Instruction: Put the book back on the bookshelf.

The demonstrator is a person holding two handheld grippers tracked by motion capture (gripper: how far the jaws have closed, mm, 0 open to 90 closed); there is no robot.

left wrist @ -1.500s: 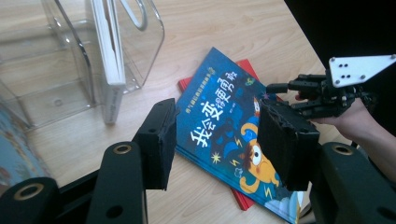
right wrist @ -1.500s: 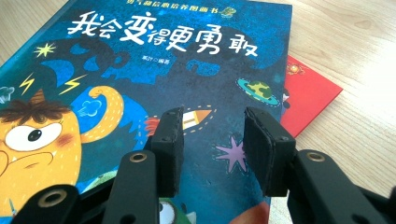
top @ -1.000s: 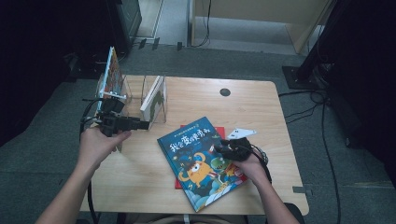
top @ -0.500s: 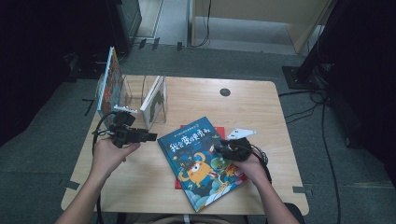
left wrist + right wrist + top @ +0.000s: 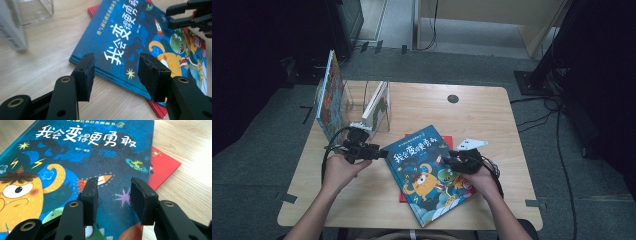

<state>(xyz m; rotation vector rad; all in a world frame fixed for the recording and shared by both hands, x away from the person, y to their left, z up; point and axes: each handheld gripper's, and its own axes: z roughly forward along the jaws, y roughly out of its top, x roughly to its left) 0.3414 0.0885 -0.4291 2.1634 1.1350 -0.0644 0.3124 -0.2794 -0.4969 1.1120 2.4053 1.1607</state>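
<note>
A blue picture book (image 5: pixel 428 172) lies face up near the centre of a wooden table (image 5: pixel 492 115), resting on a thinner red book (image 5: pixel 156 108) whose edges peek out beneath it. The left gripper (image 5: pixel 379 153) sits low at the blue book's 9 o'clock corner, its fingers (image 5: pixel 85 75) apart with nothing between them, aimed at the cover's near edge. The right gripper (image 5: pixel 451 161) hovers over the cover at the book's 3 o'clock side, its fingers (image 5: pixel 142 200) likewise apart and empty above the printed rocket. At the table's 10 o'clock, a clear book stand (image 5: pixel 362 100) holds two upright books (image 5: pixel 328 95), with open slots between them. The work in hand appears to be the approach for picking up the blue book, probably to shelve it in that stand. The next move likely calls for the left fingers to slip around the cover's edge and close, while the right steadies or lifts the opposite side.
</note>
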